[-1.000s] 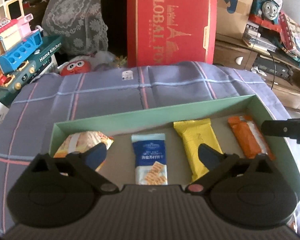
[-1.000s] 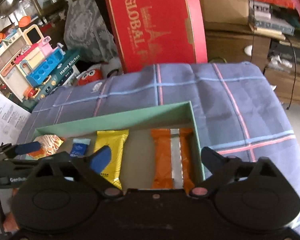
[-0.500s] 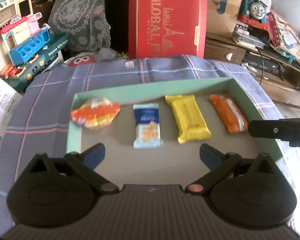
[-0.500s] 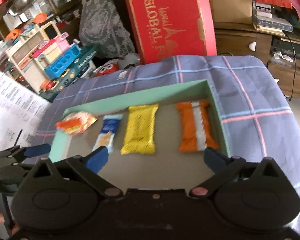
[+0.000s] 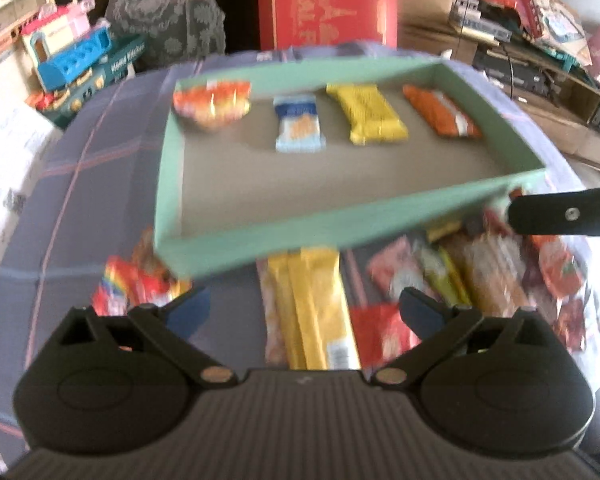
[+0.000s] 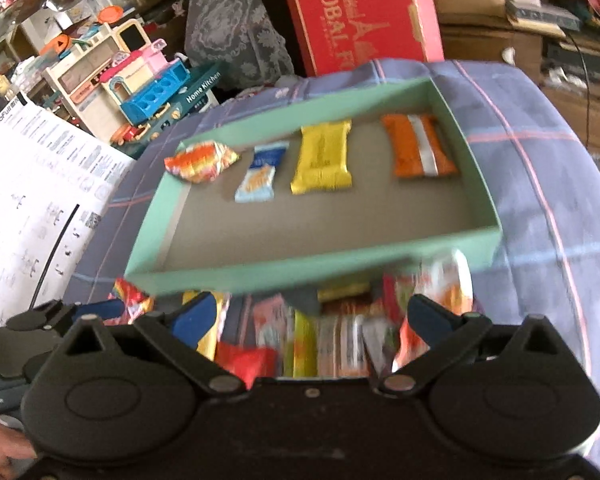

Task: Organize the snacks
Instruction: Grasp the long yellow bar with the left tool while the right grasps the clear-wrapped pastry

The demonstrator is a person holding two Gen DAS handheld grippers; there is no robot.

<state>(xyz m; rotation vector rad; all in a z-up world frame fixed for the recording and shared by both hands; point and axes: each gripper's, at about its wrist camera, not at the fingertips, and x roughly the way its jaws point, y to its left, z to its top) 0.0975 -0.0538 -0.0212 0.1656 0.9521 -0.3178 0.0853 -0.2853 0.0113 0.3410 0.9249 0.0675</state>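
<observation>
A shallow green box lies on the plaid cloth. Along its far side sit an orange striped pack, a blue-and-white pack, a yellow pack and an orange-and-silver pack. In front of the box is a pile of loose snacks, among them a long yellow pack. My left gripper is open above the long yellow pack. My right gripper is open over the pile, holding nothing.
A big red carton stands behind the table, with a toy kitchen set to the left and a cluttered shelf to the right. A printed sheet lies at the left. The right gripper's finger juts in from the right.
Both grippers have pulled back and up from the box. The near wall of the box and the pile of loose snacks in front of it have come into view.
</observation>
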